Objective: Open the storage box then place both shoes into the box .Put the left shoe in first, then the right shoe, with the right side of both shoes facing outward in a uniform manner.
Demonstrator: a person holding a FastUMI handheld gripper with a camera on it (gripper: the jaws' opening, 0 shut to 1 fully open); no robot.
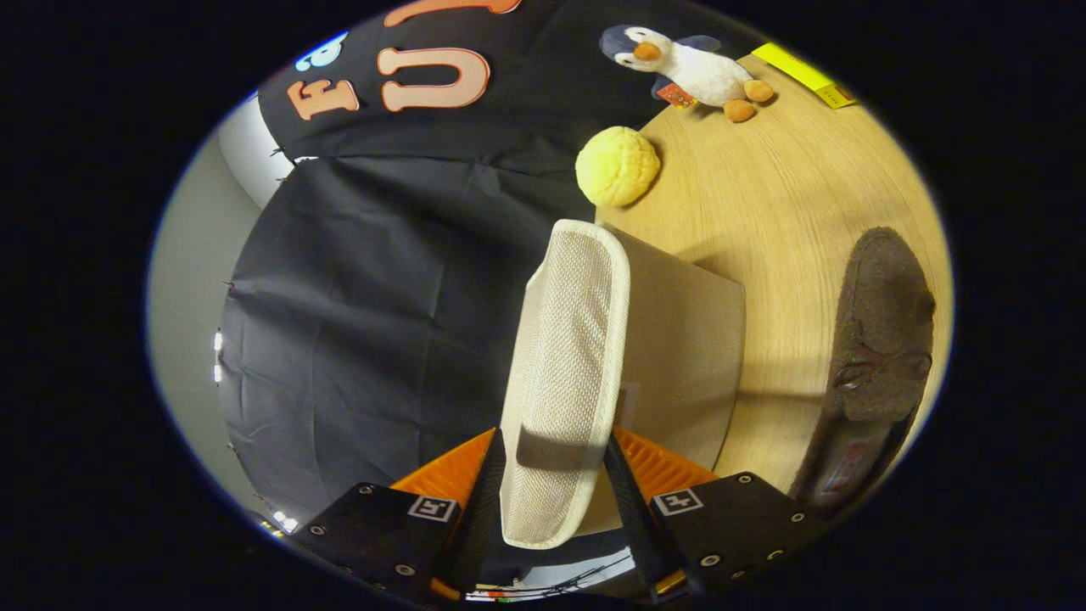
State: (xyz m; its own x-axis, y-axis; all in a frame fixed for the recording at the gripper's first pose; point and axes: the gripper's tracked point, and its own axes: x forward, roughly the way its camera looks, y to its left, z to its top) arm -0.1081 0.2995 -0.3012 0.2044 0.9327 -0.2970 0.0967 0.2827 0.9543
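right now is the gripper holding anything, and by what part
Yes: the gripper is shut on the storage box lid, a pale mesh flap. Both fingers press its free end from either side, with the box behind it.

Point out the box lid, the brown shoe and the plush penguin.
box lid (567, 356), gripper view, mesh face between the fingers
brown shoe (882, 322), gripper view, upper
plush penguin (691, 70), gripper view, white belly

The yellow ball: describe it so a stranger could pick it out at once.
Start at the wooden table. Beyond the beige storage box, whose mesh lid the gripper clamps, sits the yellow ball at the table's edge. Unlike the plush penguin, it is round and bumpy.
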